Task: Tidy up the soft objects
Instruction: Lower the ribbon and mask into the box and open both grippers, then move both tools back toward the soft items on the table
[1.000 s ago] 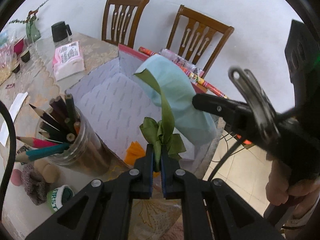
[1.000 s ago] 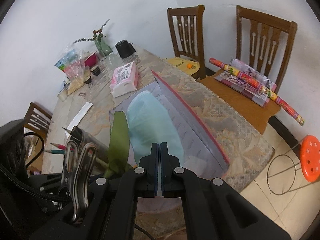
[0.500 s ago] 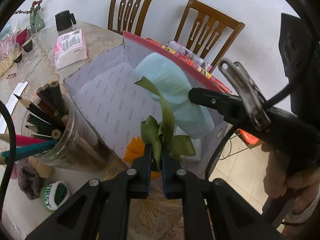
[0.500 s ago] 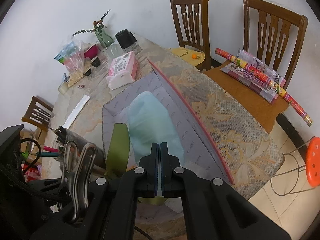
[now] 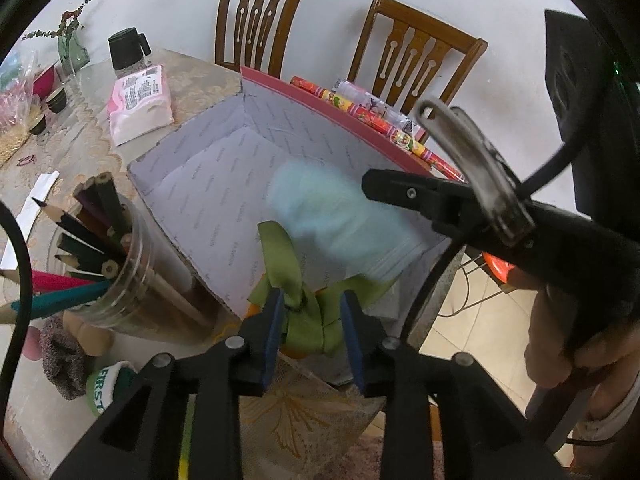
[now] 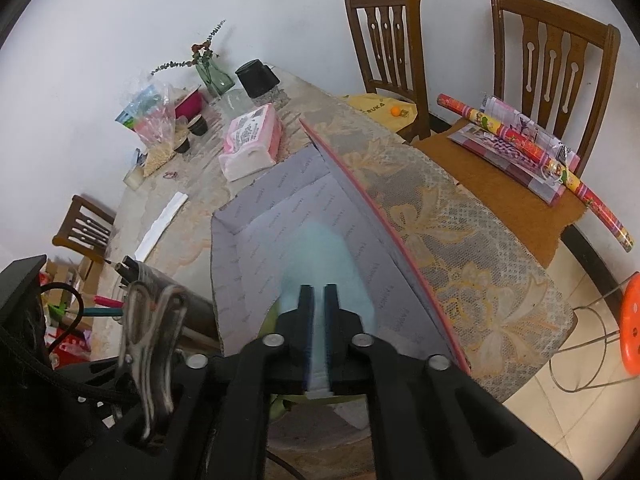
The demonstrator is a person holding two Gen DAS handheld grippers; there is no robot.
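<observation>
An open cardboard box (image 5: 208,184) with grey lining stands on the table. A light blue cloth (image 5: 332,216), blurred with motion, hangs down into it. My left gripper (image 5: 314,306) is at the box's near corner and its jaws are opening. A green ribbon bow (image 5: 304,320) sits loosely between them, over something orange. In the right wrist view my right gripper (image 6: 319,300) is just above the box (image 6: 256,232), its jaws opening by a narrow gap. The blue cloth (image 6: 320,256) shows through that gap and below it. The right gripper (image 5: 372,184) also reaches in from the right.
A clear jar of coloured pencils (image 5: 100,272) stands left of the box, with knitted items (image 5: 64,356) and a white-green sock (image 5: 108,384) near it. Farther back lies a pink tissue pack (image 5: 140,108). Chairs hold wrapping rolls (image 6: 532,148); an orange stool (image 6: 632,320) stands on the floor.
Both grippers' jaws have parted. The blue cloth has sunk lower into the box and blurred, and the green ribbon's raised tail has dropped onto the bow.
</observation>
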